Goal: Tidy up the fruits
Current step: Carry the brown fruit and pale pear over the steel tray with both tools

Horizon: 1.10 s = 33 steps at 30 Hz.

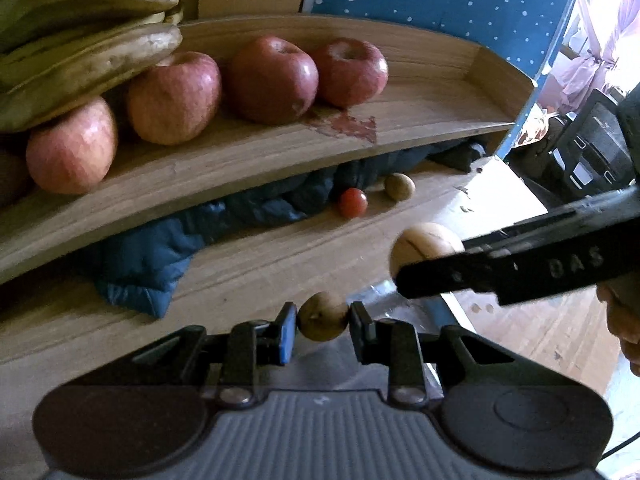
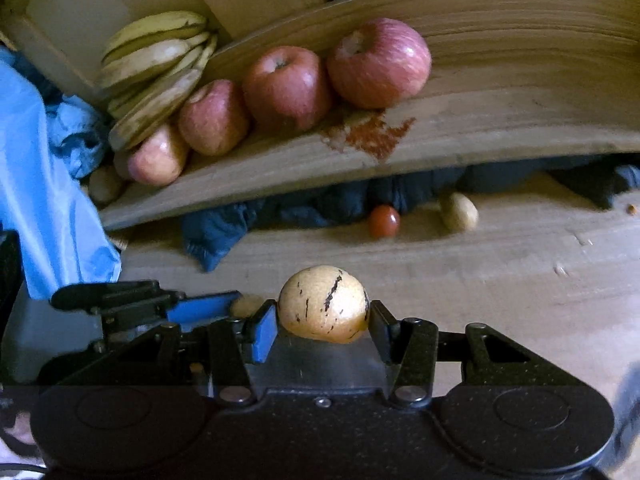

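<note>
Two handheld grippers over a wooden bench, each carrying a small fruit.

Left gripper: fingers closed on a small brown round fruit, pinched between a blue pad on one side and a black pad on the other, lifted above the bench.

Right gripper: fingers closed on a pale yellow round fruit with dark scratch marks, also held above the bench. In the left wrist view, seen coming in from the right side, just beside and slightly above the left gripper.

Behind both, a wooden tray propped on a dark blue cloth, tilted. Inside the tray, four red apples in a row along the back wall, touching or nearly touching each other. At the tray's left end, a bunch of bananas with browned skins, resting on top of the leftmost apple.

On the bench under the tray's front edge, a small red tomato and a brownish oval fruit, near each other, both against the cloth.

Light blue fabric at the left in the right wrist view.
</note>
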Each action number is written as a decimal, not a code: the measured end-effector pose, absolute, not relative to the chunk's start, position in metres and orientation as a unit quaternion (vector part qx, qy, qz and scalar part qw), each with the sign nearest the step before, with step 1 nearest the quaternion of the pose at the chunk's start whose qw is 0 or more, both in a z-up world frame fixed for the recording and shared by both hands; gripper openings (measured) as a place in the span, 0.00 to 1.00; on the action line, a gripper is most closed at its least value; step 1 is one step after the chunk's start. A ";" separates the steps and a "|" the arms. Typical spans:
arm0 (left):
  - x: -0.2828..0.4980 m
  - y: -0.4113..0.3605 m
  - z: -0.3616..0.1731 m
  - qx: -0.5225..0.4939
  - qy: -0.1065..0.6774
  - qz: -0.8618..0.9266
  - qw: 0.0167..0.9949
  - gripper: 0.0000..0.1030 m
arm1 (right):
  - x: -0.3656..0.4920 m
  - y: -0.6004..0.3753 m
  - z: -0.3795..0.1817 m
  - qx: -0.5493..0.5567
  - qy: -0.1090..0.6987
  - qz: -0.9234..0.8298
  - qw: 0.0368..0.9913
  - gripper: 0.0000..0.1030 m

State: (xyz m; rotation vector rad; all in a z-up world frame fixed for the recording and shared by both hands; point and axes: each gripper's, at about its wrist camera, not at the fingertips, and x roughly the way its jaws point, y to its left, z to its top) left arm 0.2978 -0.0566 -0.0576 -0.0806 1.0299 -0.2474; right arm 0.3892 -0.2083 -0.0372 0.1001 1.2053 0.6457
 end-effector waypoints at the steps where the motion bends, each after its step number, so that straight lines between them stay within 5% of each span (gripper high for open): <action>1: 0.295 -0.059 -0.057 -0.039 0.491 -0.119 0.862 0.30 | 0.384 -0.212 -0.035 0.046 0.556 0.298 0.774 0.49; 33: 0.276 -0.115 -0.067 -0.018 0.543 -0.147 0.826 0.30 | 0.272 -0.248 -0.058 -0.062 0.544 0.320 0.773 0.49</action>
